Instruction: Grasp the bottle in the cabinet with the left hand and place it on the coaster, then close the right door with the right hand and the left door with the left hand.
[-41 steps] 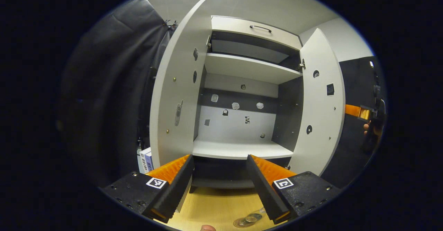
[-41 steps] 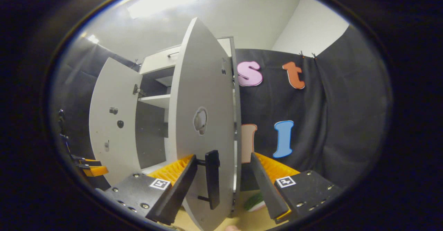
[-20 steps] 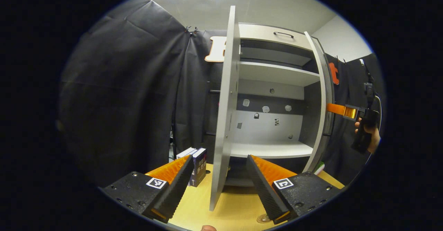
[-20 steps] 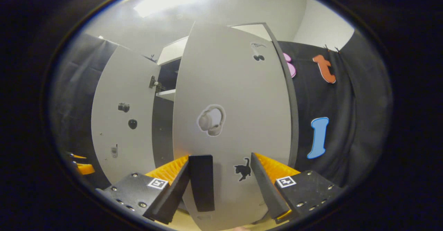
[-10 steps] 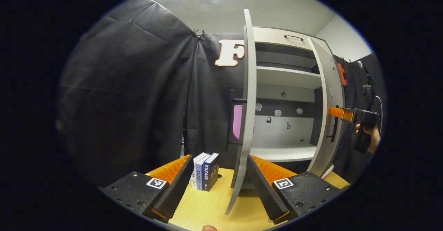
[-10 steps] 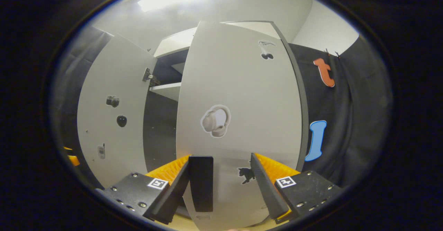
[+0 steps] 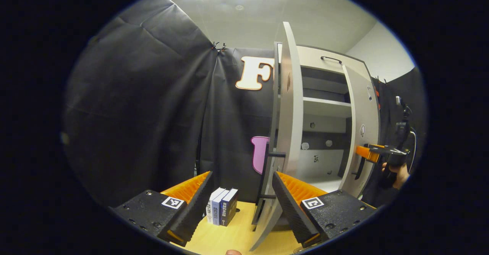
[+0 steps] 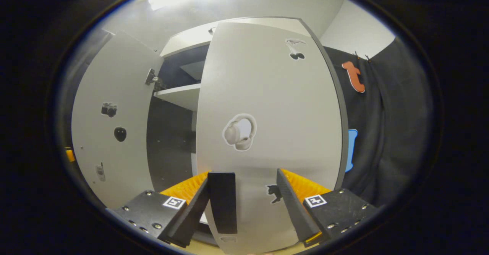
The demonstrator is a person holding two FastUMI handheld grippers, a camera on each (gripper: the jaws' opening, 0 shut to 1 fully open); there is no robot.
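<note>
My left gripper is open, and the lower edge of the cabinet's left door stands between its fingers, close to the right one. That door is seen nearly edge-on, its dark handle on the outer side. The right door is swung partway across the cabinet opening. Its black handle sits between the fingers of my open right gripper, against the left finger. Farther off, the right gripper and the hand holding it are at the right door.
Three books stand upright on the wooden table left of the cabinet. A white shelf shows inside the cabinet. The left door's inner face stands open at the left of the right gripper view.
The right door has swung further toward shut with my right gripper at its handle. My left gripper has moved around to the left door's edge and outer side.
</note>
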